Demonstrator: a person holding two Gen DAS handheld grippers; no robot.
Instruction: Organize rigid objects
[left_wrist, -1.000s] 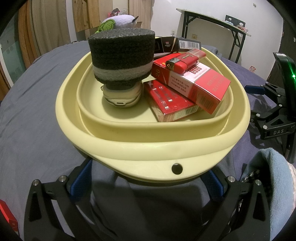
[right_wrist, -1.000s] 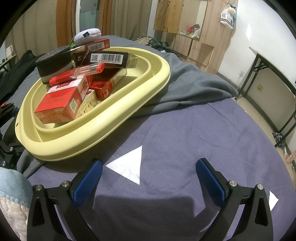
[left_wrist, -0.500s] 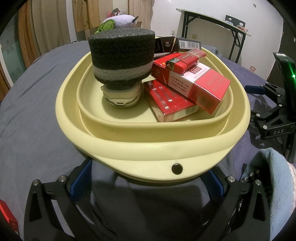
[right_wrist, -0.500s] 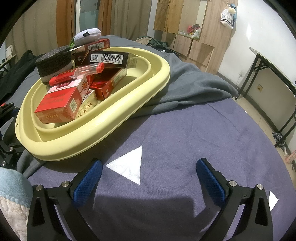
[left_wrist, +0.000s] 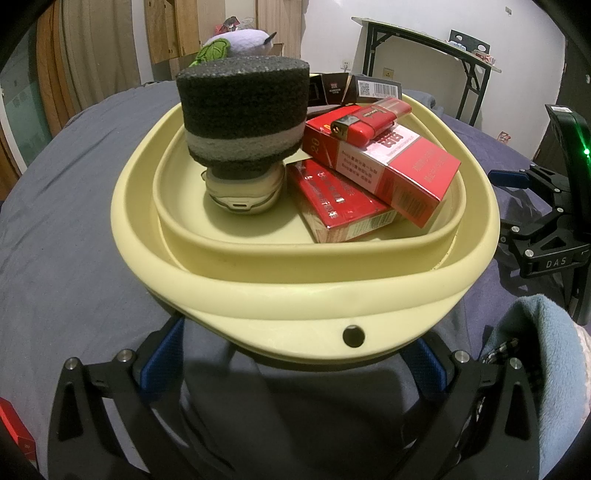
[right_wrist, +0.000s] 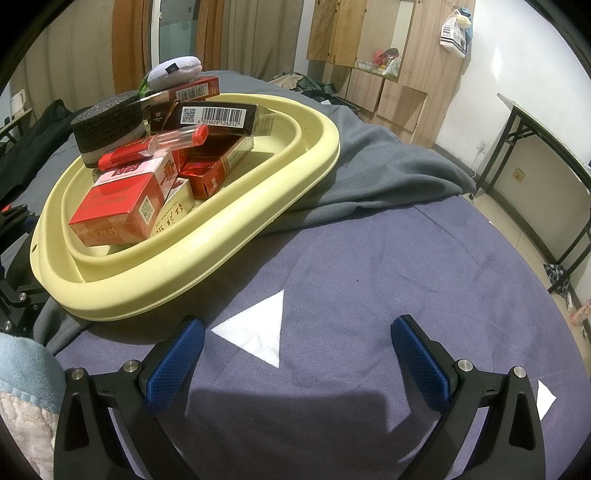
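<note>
Bedroom clutter frames the scene: wooden cupboards, folding tables against a white wall, and a bed under a purple-blue sheet (right_wrist: 388, 258) with a grey blanket (right_wrist: 380, 173) bunched across it. On that blanket sits the yellow basin (left_wrist: 295, 291), tilted slightly by the folds under it, so its load leans together. Inside it, a foam block (left_wrist: 243, 118) perches on a pale case (left_wrist: 243, 195), beside red packs (left_wrist: 388, 166) with a red lighter (left_wrist: 369, 120) on top; dark packs (right_wrist: 218, 116) lie at the far end. Piling them in one container looks like the point of the tidying, and it seems nearly done.

The left gripper (left_wrist: 291, 365) hangs just at the basin's near rim, jaws spread wide and empty, one on each side of the rim. The right gripper (right_wrist: 295, 350) hovers over bare sheet beside the basin, jaws also apart, holding nothing. A red pack corner (left_wrist: 14, 428) at the left view's edge may be what remains.
</note>
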